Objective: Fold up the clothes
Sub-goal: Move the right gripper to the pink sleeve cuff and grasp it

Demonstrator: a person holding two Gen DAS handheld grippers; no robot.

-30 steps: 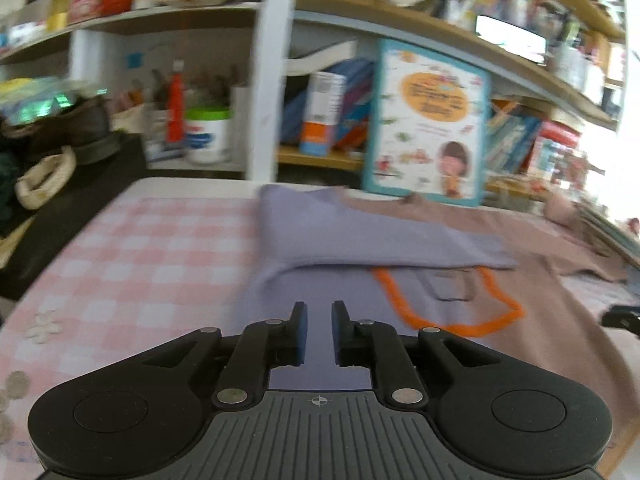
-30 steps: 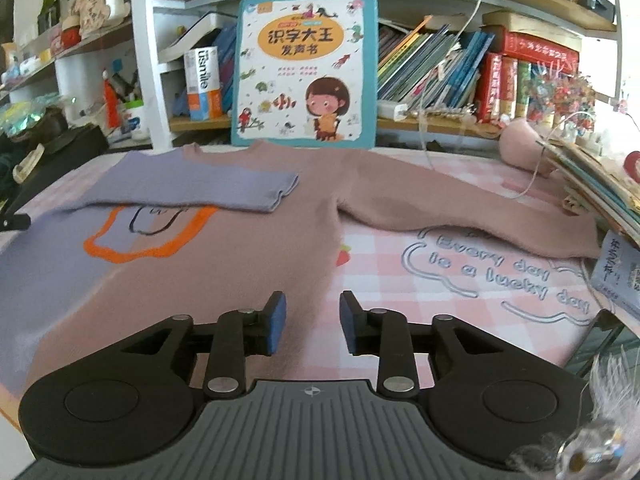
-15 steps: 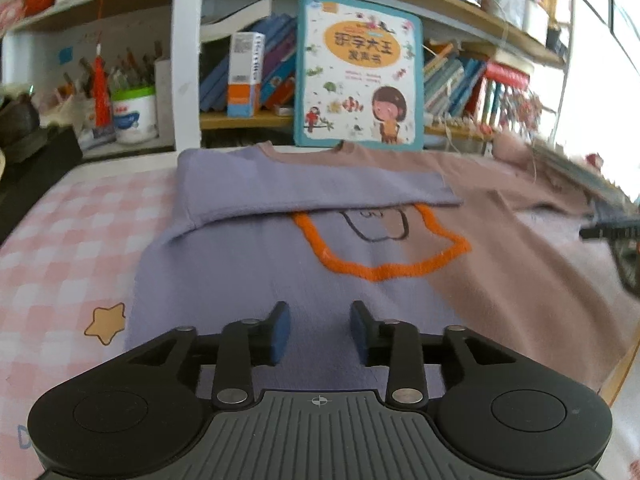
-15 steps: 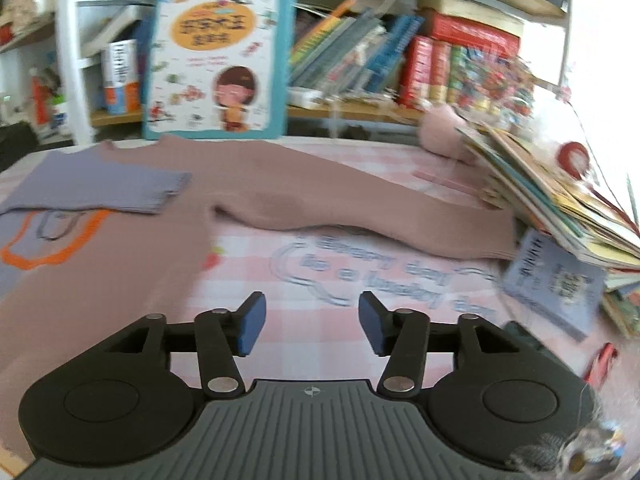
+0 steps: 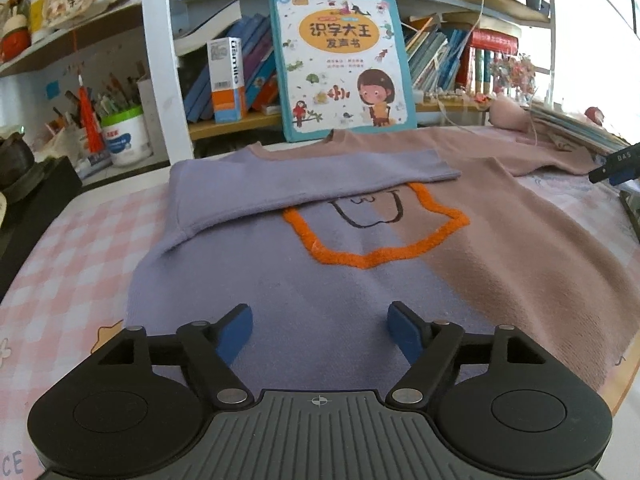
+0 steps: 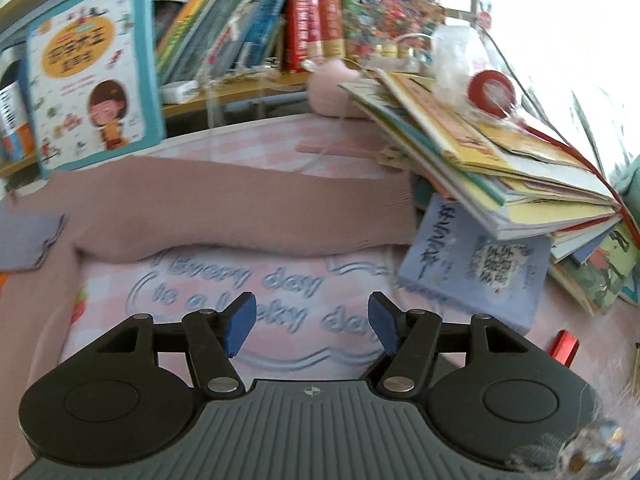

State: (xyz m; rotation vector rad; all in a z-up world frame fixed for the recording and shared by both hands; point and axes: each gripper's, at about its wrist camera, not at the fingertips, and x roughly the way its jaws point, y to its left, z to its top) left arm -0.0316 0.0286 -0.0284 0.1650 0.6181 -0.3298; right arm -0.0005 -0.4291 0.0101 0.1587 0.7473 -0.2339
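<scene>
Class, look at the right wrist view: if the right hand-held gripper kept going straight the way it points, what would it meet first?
Probably the pink checked tablecloth with its lettering, then the outstretched pink sweater sleeve beyond. The opening right hand-held gripper holds nothing; depth is uncertain.

Your left gripper [image 5: 320, 330] had a black body with two round housings, a grey ribbed plate between them marked with a small crosshair, and silver rivets on its black linkage arms. Its fingers [image 5: 236, 334] carried blue pads. Your right gripper [image 6: 308, 328] was built the same: black shell, grey ribbed centre, crosshair mark, silver rivets, blue-padded fingers [image 6: 239, 322].
</scene>
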